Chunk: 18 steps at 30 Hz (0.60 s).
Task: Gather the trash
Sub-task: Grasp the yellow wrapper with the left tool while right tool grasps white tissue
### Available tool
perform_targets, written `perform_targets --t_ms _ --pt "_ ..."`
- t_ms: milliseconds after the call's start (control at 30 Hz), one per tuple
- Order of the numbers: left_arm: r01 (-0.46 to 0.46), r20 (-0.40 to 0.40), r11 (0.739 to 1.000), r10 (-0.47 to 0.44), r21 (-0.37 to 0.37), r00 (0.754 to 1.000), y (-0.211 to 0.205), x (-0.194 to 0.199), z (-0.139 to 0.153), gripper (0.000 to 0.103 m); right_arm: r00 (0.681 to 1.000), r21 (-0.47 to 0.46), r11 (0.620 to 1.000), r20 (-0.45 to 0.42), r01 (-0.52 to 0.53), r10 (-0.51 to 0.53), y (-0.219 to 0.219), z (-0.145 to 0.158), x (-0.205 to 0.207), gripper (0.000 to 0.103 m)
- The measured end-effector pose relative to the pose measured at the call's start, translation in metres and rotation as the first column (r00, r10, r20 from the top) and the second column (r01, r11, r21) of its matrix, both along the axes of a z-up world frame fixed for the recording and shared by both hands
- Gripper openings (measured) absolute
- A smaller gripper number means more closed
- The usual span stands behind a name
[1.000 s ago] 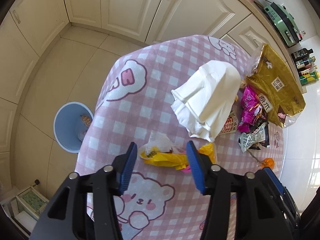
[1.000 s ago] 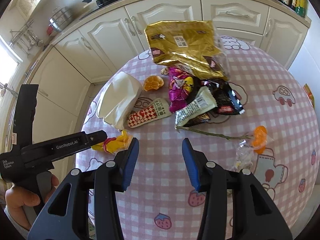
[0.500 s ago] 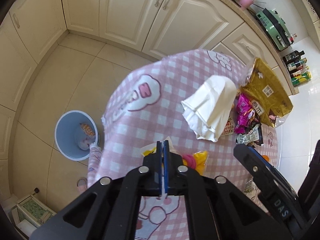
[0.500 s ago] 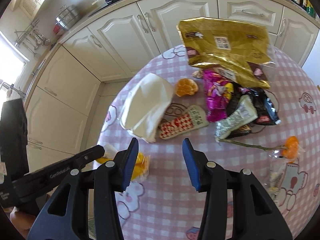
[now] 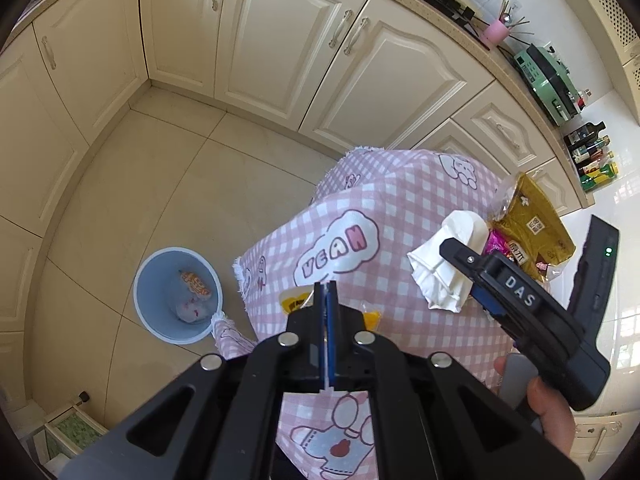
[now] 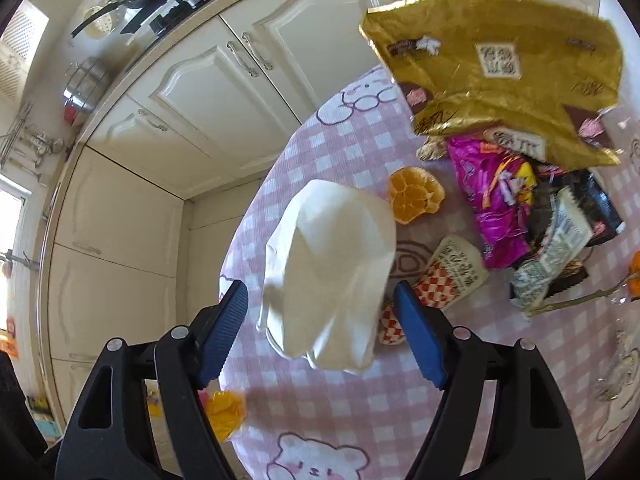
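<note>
My left gripper (image 5: 326, 296) is shut on a yellow wrapper (image 5: 294, 303) that sticks out on both sides of the closed jaws, held above the table's near edge. A blue trash bin (image 5: 178, 295) stands on the floor to the left, with some trash inside. My right gripper (image 6: 320, 312) is open, its fingers on either side of a crumpled white tissue (image 6: 330, 272) on the pink checked tablecloth (image 6: 360, 412). The right gripper also shows in the left wrist view (image 5: 464, 258), over the tissue (image 5: 444, 264).
More trash lies on the table: a gold bag (image 6: 496, 68), an orange peel (image 6: 414, 196), a magenta wrapper (image 6: 496, 204), a red checked packet (image 6: 444, 276), a black wrapper (image 6: 596, 208). Cream kitchen cabinets (image 5: 280, 48) ring the tiled floor (image 5: 160, 176).
My left gripper closed on the yellow wrapper and lifted it off the table, toward the bin side. My right gripper moved left and down over the white tissue, still open.
</note>
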<state>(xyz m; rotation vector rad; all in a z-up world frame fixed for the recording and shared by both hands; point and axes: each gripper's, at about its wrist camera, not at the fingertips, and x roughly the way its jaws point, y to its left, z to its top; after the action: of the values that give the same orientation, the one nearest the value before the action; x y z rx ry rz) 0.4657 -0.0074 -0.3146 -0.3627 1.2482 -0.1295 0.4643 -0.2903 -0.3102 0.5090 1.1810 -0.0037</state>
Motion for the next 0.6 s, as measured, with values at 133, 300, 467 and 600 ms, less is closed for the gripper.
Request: perform_targets --t_ms 133,300,467,600 --pt "0.002 0.000 1.000 -0.002 -0.003 1.000 0.013 0.002 0.000 0.000 1.000 -0.013 1.000 -0.006 0.012 -0.012 0.002 -0.003 0.003 0.057" --pt "-0.004 0.004 1.000 0.004 -0.007 1.000 0.031 0.003 0.003 0.000 1.000 -0.028 1.000 0.001 0.009 -0.009 0.004 0.002 0.000 0.054" --pt "-0.027 0.000 1.000 0.027 0.000 1.000 0.064 0.001 0.004 0.000 0.997 -0.058 0.996 0.045 -0.067 0.070 0.033 0.025 -0.014 0.054" --pt "-0.049 -0.005 0.999 0.050 0.016 0.999 0.092 -0.003 0.005 0.000 0.982 -0.055 0.984 0.071 -0.169 0.172 0.075 0.040 -0.025 0.054"
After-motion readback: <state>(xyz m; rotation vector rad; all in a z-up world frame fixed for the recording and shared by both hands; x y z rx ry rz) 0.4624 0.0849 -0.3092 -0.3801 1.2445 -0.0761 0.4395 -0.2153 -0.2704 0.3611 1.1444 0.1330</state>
